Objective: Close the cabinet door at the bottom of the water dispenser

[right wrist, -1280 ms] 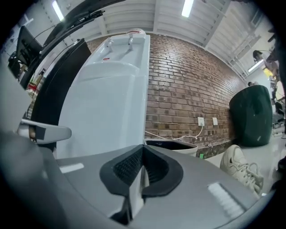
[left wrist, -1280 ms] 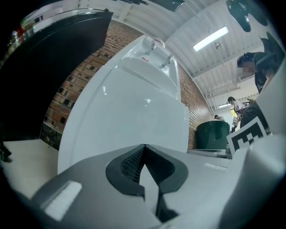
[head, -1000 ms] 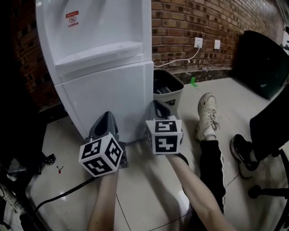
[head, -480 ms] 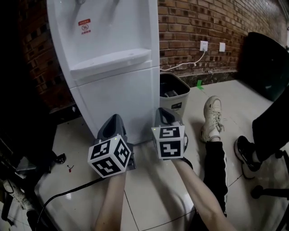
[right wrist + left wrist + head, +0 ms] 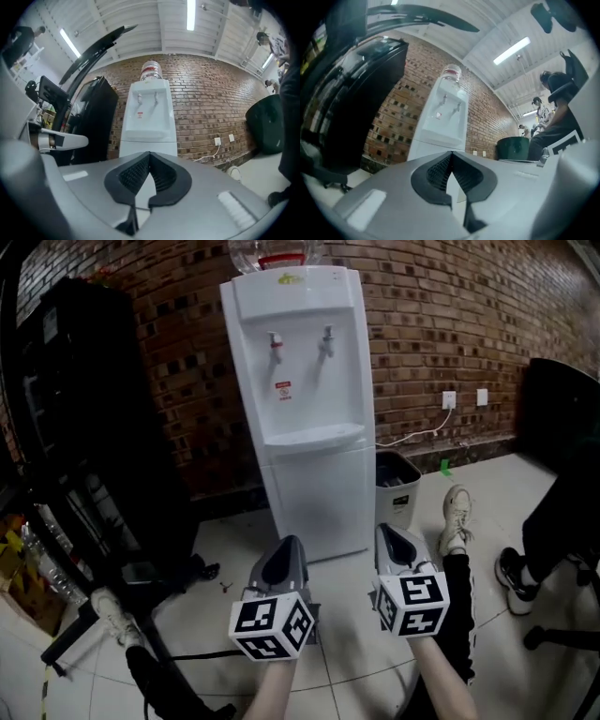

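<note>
step: closing judged done | cabinet door (image 5: 323, 498) flush at foot of water dispenser (image 5: 302, 362) | left tongs (image 5: 288, 547) and right tongs (image 5: 394, 534) pressed together, empty, well apart from door | next: likely no push needed, only check the seam

The bottle (image 5: 277, 254) atop the water dispenser (image 5: 309, 427) is cropped; its red label (image 5: 282, 390), perhaps a warning, is unreadable.
</note>
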A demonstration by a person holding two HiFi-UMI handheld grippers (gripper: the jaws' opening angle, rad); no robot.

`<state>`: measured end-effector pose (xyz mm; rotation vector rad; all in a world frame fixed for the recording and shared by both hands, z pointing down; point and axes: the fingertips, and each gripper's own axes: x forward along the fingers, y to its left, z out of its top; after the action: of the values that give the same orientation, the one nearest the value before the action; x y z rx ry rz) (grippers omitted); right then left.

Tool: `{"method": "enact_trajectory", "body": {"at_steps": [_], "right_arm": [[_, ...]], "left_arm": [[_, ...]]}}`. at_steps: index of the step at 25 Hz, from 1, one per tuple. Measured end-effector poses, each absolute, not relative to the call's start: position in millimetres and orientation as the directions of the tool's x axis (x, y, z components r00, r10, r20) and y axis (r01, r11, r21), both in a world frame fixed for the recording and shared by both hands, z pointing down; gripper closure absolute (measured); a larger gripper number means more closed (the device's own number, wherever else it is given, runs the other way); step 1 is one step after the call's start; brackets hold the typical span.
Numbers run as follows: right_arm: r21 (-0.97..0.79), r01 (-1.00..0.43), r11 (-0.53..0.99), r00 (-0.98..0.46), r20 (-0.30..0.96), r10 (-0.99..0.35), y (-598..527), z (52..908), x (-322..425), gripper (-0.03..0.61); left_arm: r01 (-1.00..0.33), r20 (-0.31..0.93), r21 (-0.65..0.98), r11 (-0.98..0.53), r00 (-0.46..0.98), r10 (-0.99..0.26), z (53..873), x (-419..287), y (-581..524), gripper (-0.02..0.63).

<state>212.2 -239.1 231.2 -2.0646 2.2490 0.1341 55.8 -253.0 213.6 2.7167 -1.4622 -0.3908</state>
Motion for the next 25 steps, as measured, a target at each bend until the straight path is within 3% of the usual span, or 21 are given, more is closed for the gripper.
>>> {"method": "enact_trajectory", "body": {"at_steps": [3,11,25], "right_arm": [[-0.032,-0.992,0.125,-0.119,-0.148,-0.982,-190.1,254.2,176.9,0.578],[0.004,-0.981,0.195,-0.194,-0.112,-0.975,-156.3,297.9,120.1,0.578],[0.002,-0.987,0.159,-0.159,-0.087,-0.984,-174.1,317.9,140.2,0.578]], "left_arm": [[-0.841,-0.208,0.082,-0.534,0.51,-0.835,228.0,33.2,-205.2,0.6],[-0.888,-0.087,0.116,-0.445,0.438,-0.895,313.9,-18.5,-181.2,0.599],[-0.88,-0.115,0.148,-0.451,0.438,-0.892,314.3,-10.0,-207.6,0.598]]}}
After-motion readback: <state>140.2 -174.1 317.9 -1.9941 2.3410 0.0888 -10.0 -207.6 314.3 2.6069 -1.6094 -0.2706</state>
